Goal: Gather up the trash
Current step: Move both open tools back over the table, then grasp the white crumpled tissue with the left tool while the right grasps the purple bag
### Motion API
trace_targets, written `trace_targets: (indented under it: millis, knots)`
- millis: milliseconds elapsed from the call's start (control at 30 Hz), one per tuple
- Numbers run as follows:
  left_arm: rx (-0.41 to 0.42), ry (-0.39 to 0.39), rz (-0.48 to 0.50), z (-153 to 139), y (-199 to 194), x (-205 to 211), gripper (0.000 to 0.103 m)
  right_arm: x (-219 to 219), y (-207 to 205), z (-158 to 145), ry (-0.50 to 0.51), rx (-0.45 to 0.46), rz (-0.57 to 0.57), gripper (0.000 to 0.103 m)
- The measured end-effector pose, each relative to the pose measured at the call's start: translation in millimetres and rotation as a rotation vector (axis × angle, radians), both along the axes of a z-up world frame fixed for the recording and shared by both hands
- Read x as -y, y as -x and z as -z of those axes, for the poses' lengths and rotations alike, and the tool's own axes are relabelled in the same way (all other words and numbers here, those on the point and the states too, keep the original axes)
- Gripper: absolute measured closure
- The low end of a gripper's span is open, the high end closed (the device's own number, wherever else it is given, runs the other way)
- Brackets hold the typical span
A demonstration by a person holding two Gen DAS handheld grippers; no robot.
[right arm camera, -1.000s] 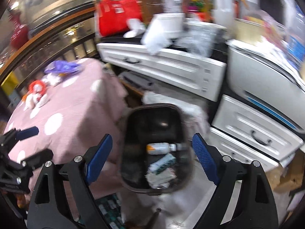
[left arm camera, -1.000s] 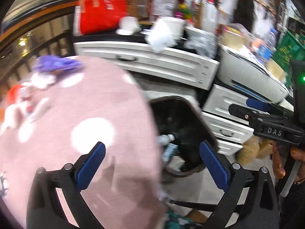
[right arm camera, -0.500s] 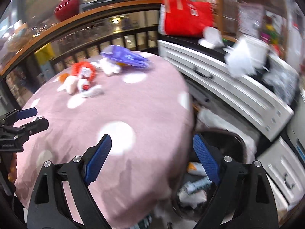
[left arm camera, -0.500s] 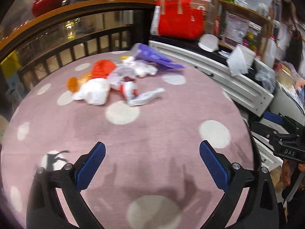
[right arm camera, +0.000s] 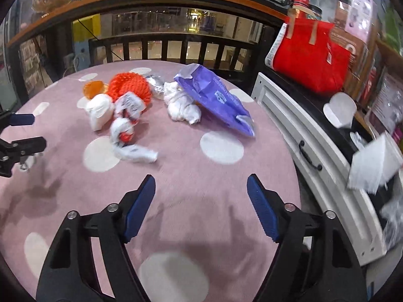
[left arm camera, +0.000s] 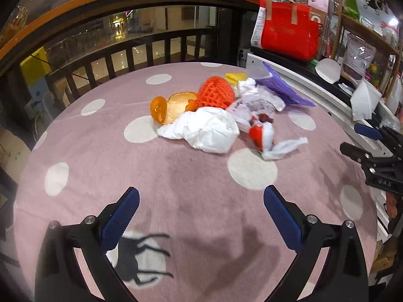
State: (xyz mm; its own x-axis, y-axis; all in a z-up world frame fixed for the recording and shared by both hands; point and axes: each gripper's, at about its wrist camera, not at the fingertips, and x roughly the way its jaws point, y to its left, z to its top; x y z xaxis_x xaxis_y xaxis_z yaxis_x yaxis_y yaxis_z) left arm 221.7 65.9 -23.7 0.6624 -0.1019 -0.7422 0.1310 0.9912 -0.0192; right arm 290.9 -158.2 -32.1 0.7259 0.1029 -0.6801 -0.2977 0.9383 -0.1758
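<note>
Left gripper [left arm camera: 201, 202] spread wide, empty, above pink dotted tablecloth [left arm camera: 201, 176]; right gripper [right arm camera: 200, 191] closing, nothing between its pads; trash pile [left arm camera: 221, 115] lies at twelve o'clock

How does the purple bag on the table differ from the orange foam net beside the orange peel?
The purple bag is smooth, flat plastic with printed text; the orange foam net is a bulging open mesh without print. The bag is long and lies alone at the pile's right edge; the net is rounder and sits among white wrappers and peel. Both rest on the pink dotted tablecloth, untouched.
</note>
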Motion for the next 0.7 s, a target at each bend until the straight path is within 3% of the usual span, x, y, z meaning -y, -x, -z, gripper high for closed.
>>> trace_targets:
  millis: [133,433,533,600,700]
  knots:
    - [-0.03,0.01,0.0,8,-32,0,0.006,-5,-41,3,0.086,0.035,-0.011,0.035]
    - [-0.045,-0.072,0.025,23,-76,22,0.006,-24,-102,23,0.252,0.059,-0.058,0.044]
    - [-0.051,-0.084,0.0,28,-86,24,0.006,-30,-117,32,0.3,0.078,-0.05,0.057]
    - [-0.057,-0.066,-0.014,30,-89,23,0.01,-30,-123,35,0.308,0.082,-0.037,0.083]
    - [-0.069,-0.021,-0.033,31,-91,18,0.031,-29,-122,35,0.302,0.102,-0.04,0.094]
